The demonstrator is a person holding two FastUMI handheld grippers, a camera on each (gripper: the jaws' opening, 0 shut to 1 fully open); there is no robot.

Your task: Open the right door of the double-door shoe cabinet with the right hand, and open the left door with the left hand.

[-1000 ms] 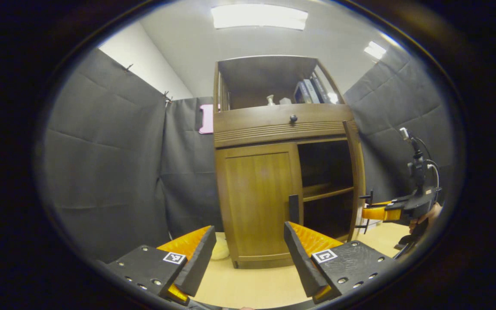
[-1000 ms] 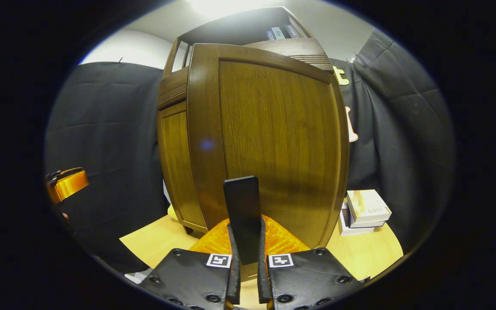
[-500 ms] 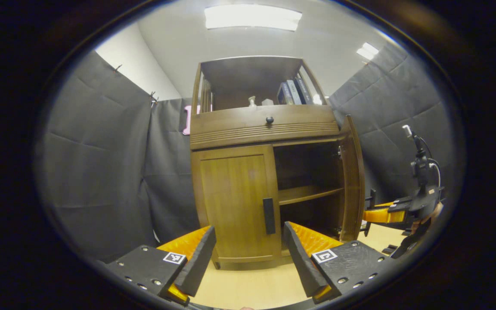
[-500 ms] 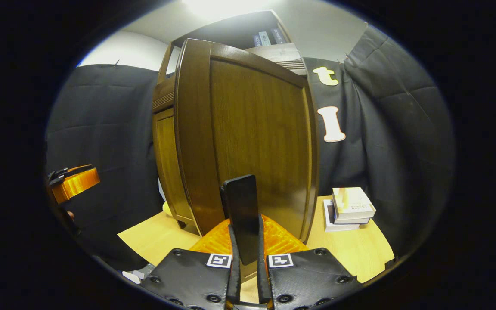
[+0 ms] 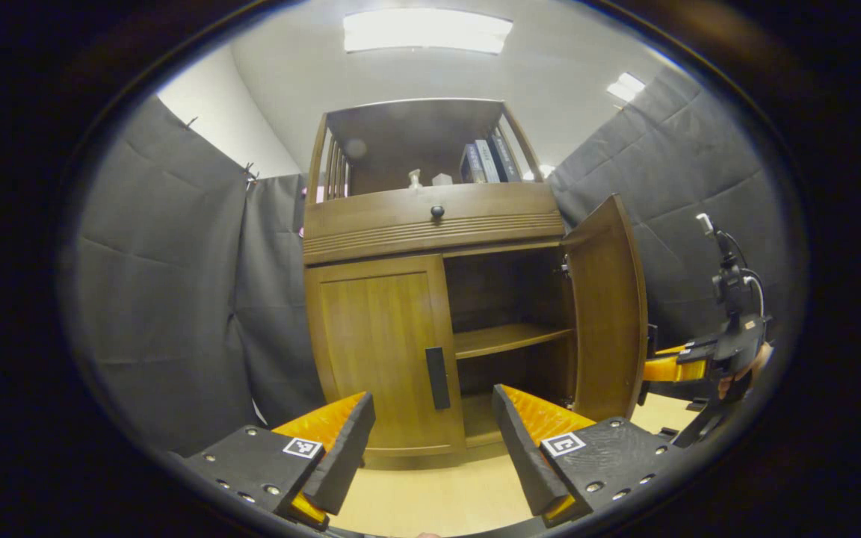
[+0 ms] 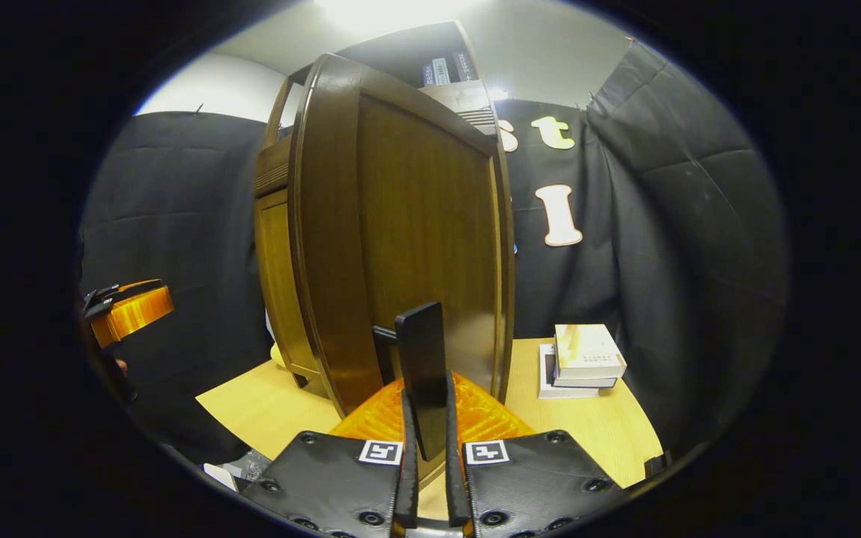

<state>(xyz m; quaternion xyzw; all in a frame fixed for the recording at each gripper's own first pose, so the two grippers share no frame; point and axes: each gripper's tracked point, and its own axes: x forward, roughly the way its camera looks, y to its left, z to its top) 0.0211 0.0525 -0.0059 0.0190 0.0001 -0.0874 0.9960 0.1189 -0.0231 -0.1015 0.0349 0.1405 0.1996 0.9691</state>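
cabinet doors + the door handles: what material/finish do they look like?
Right door and left door: brown wood or wood veneer, with visible vertical grain and a soft sheen suggesting a satin varnish; solid or veneer can't be told. Right door handle, clamped in the right gripper, and left door handle: flat dark bars, matte, probably painted metal or plastic.

A pale wooden worktop (image 6: 610,437) carries the shoe cabinet (image 6: 303,246), standing at about ten o'clock, and a small stack of books (image 6: 584,359) lying flat at two o'clock, beside the cabinet.
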